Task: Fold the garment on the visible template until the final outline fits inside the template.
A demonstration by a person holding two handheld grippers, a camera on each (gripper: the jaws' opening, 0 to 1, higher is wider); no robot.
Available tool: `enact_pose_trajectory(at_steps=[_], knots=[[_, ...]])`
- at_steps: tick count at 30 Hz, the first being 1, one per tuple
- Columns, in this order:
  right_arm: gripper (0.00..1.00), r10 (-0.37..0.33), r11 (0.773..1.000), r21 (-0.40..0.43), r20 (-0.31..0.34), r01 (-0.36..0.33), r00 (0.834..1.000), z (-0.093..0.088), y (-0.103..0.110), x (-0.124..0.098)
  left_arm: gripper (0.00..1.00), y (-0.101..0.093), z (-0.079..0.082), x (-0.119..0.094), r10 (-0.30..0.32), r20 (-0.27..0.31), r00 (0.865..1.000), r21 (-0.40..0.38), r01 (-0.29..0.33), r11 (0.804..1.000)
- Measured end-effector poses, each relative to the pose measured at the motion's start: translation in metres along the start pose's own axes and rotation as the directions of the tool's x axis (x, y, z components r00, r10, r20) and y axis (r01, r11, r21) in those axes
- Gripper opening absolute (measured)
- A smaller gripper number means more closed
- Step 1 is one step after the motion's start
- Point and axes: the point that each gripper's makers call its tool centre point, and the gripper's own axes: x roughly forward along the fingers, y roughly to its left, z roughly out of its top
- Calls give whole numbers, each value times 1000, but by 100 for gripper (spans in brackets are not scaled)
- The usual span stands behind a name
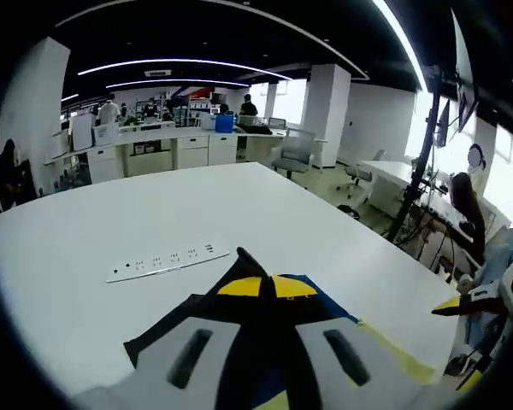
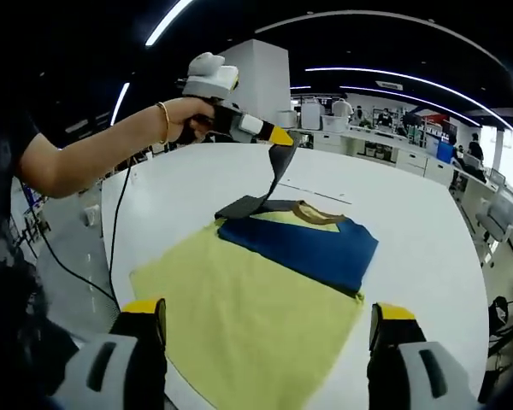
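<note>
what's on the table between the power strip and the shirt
Nothing: in the left gripper view, bare white table separates the power strip from the shirt, whose sleeve the left gripper grips.

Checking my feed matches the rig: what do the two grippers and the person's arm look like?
The right gripper has pale grey slotted jaws with black pads and yellow tips. The left gripper looks the same: grey-white body, yellow tip, a black cable trailing down. The person's hand has a gold bangle at the wrist.

Left gripper (image 2: 282, 138) shows a white body with black jaws tipped in yellow. A gold bangle (image 2: 164, 122) circles the person's wrist. Right gripper (image 2: 269, 329) has pale grey jaws with dark slots, black pads, yellow tips.
</note>
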Motion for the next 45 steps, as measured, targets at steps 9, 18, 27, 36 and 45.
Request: enact_pose_trajectory(at_steps=[9, 18, 27, 36, 45], knots=[[100, -8, 1000, 14, -17, 8, 1000, -9, -3, 1, 0, -28, -8, 16, -63, -24, 998, 17, 63, 998], [100, 7, 1000, 24, -24, -6, 1000, -13, 0, 5, 0, -51, -31, 35, -102, -68, 992, 53, 106, 993], [100, 1, 999, 39, -32, 1, 999, -18, -6, 5, 0, -70, -61, 53, -132, -119, 984, 53, 139, 989], [100, 6, 998, 61, -37, -3, 999, -24, -7, 9, 0, -87, -81, 68, -169, -147, 975, 70, 181, 981], [100, -4, 998, 67, -32, 6, 999, -23, -15, 8, 7, -99, -89, 75, -262, -109, 959, 72, 270, 960]])
